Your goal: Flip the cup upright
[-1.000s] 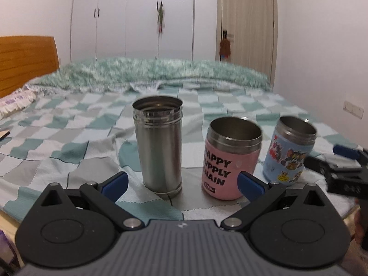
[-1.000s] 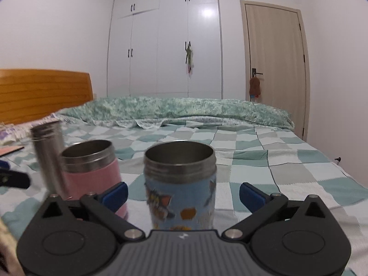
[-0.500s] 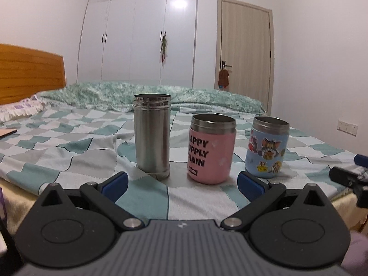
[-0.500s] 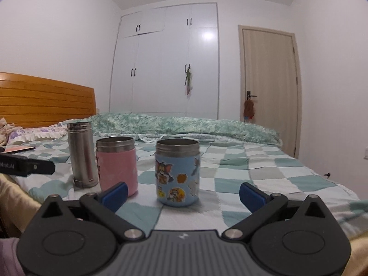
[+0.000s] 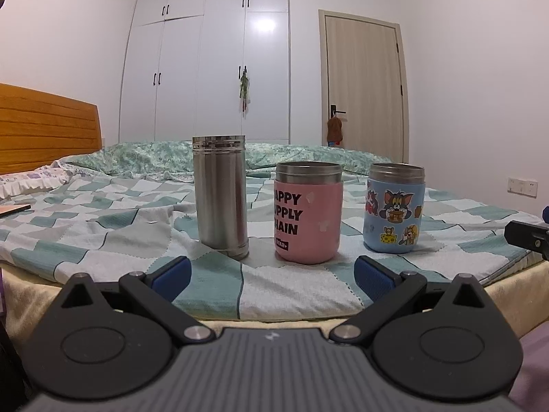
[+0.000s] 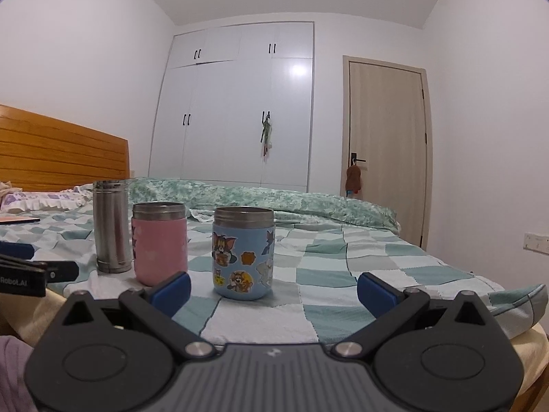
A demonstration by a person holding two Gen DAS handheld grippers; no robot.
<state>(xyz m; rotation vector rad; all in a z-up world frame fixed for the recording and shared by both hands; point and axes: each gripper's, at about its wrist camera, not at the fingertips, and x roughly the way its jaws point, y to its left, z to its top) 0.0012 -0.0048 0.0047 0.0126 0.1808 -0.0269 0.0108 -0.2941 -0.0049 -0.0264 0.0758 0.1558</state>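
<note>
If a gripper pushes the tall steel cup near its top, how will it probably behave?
The tall steel cup is narrow for its height and stands on a soft, wrinkled bedspread, so it would probably tip rather than slide. Its bare, smooth metal wall may be slippery to grip.

pink cup [image 6: 160,244] lettering hidden, right tongs [image 5: 528,237] cut off

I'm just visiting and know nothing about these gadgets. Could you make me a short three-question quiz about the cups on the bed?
1. True or false: the pink cup lies on its side.
2. Which cup stands tallest: A the steel cup, B the pink one, C the blue cartoon cup?
3. Fill in: the left gripper and right gripper both hold ____.

Key: 1 false, it stands with its mouth up; 2 A; 3 nothing, both are open and short of the cups.
</note>
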